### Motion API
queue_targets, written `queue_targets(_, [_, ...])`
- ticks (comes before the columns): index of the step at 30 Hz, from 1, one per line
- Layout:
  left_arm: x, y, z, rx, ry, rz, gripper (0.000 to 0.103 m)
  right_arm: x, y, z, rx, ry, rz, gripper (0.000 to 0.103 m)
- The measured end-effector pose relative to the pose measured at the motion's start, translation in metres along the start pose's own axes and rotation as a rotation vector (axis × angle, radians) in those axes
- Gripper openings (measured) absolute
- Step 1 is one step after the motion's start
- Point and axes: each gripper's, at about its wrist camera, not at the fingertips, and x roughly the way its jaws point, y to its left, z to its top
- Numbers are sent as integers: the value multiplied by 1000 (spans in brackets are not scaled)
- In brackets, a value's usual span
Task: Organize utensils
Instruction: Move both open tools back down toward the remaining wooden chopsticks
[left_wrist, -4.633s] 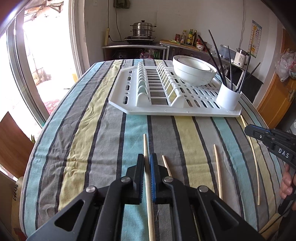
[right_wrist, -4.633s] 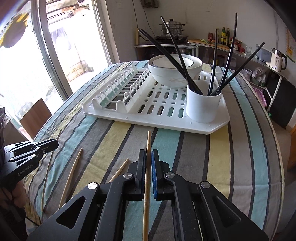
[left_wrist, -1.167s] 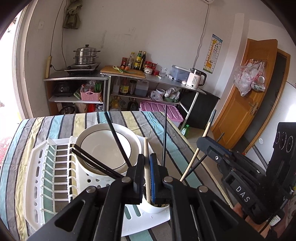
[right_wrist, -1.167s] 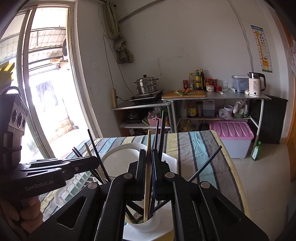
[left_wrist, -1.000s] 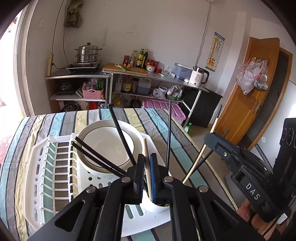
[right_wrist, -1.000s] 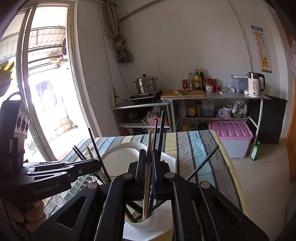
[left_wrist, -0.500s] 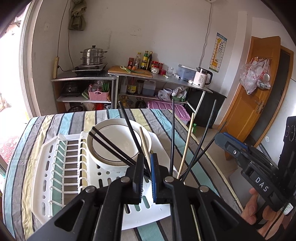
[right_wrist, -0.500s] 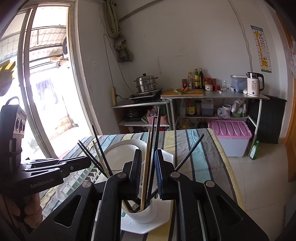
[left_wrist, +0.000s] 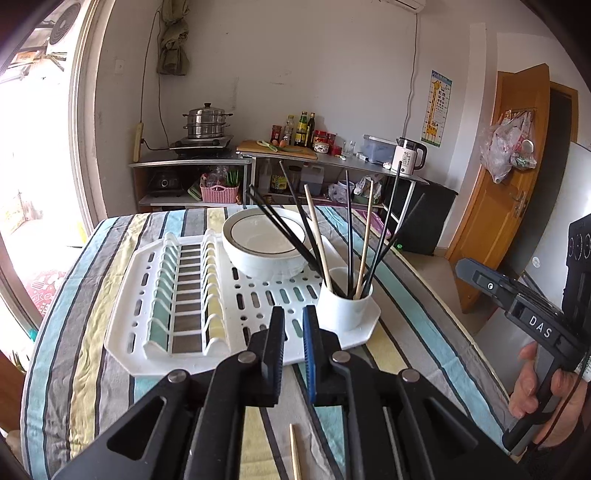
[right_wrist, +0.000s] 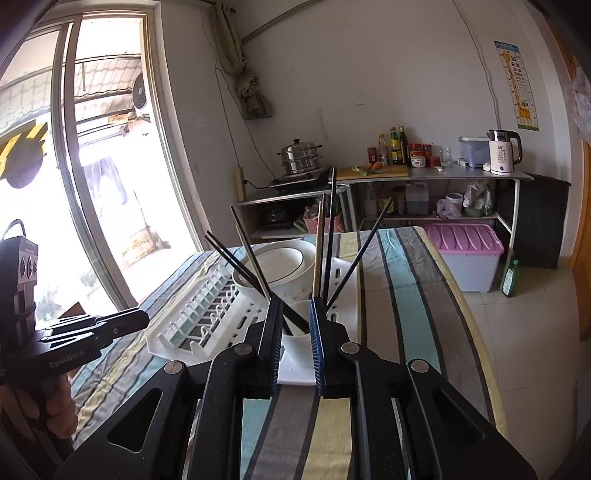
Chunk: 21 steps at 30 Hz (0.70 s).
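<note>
A white cup (left_wrist: 347, 308) stands on the near right corner of the white dish rack (left_wrist: 155, 295) and holds several black chopsticks and two wooden chopsticks (left_wrist: 318, 240). My left gripper (left_wrist: 293, 321) hangs over the rack's front edge, short of the cup; its jaws are opening with nothing between them. A loose wooden chopstick (left_wrist: 293, 456) lies on the striped cloth below it. In the right wrist view my right gripper (right_wrist: 296, 306) is open and empty just in front of the cup (right_wrist: 295, 345), where a wooden chopstick (right_wrist: 317, 258) stands upright.
White bowls (left_wrist: 264, 247) sit stacked on the rack behind the cup. The right gripper (left_wrist: 517, 299), held by a hand (left_wrist: 532, 387), is beyond the table's right edge. The left gripper (right_wrist: 107, 323) shows at the left. Kitchen shelves stand behind the table.
Both grippers held a wooden chopstick over the cup; both chopsticks now stand in it. The jaws have parted and both grippers have drawn back from the cup.
</note>
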Motion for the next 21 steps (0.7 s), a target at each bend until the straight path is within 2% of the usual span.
queue_targets(6, [-27,13,-41,-28,7,46,13,-24,20,-34,-8,43,25,15])
queue_targets(14, [-51,27,-93,-57,42,96,14,-34,39,-68,-3,108,59,15])
queue_targets(21, [-54,39,-115,-94,75,117,14,-31,57,-84,-10,142,89,15])
